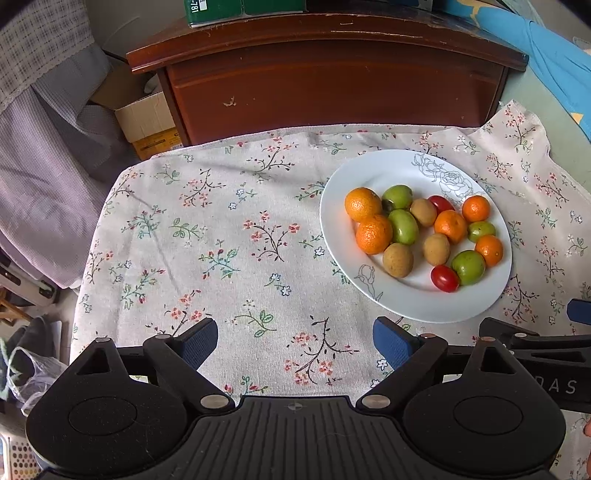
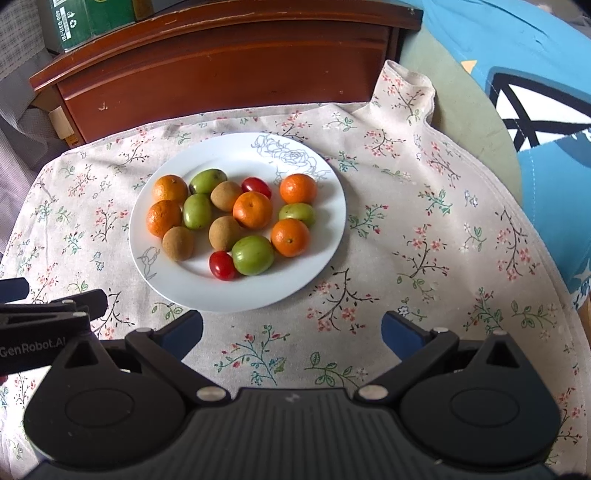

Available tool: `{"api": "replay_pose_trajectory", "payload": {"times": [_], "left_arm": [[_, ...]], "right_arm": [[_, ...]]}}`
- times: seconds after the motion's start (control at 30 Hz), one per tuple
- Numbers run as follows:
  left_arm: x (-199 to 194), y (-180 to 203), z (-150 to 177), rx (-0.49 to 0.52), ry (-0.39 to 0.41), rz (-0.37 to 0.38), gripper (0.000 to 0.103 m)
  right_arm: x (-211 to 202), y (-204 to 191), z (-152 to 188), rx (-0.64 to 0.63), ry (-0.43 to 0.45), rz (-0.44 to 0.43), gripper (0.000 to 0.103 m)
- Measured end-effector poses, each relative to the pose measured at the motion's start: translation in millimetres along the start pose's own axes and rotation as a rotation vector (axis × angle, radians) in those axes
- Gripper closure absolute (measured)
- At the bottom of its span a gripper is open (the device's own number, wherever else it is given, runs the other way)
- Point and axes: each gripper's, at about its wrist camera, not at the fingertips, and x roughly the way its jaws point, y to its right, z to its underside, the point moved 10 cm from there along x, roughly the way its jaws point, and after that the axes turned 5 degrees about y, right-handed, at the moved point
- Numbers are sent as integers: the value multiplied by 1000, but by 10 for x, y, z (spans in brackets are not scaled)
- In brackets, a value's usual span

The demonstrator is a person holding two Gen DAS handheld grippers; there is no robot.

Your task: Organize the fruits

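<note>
A white plate [image 1: 417,306] [image 2: 199,288] with a rose outline sits on the floral tablecloth [image 1: 221,240]. It holds several oranges [image 1: 373,234] [image 2: 252,209], several green fruits [image 1: 403,226] [image 2: 253,254], three brown kiwis [image 1: 398,260] [image 2: 178,243] and two red cherry tomatoes [image 1: 444,278] [image 2: 222,265]. My left gripper [image 1: 295,341] is open and empty, hovering over the cloth left of the plate's near edge. My right gripper [image 2: 291,330] is open and empty, just in front of the plate's near rim. Each gripper shows at the edge of the other's view.
A brown wooden cabinet [image 1: 332,81] [image 2: 221,66] stands behind the table, with a green box [image 1: 221,11] [image 2: 92,18] on top. A cardboard box [image 1: 147,122] and grey fabric [image 1: 48,147] lie to the left. Blue bedding [image 2: 535,110] lies to the right.
</note>
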Motion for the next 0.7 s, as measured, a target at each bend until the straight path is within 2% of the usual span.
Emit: {"api": "replay_pose_trajectory", "payload": {"times": [0.7], "left_arm": [[9, 13, 23, 24, -6, -8, 11]], "right_arm": [[8, 30, -36, 18, 26, 11, 1]]}}
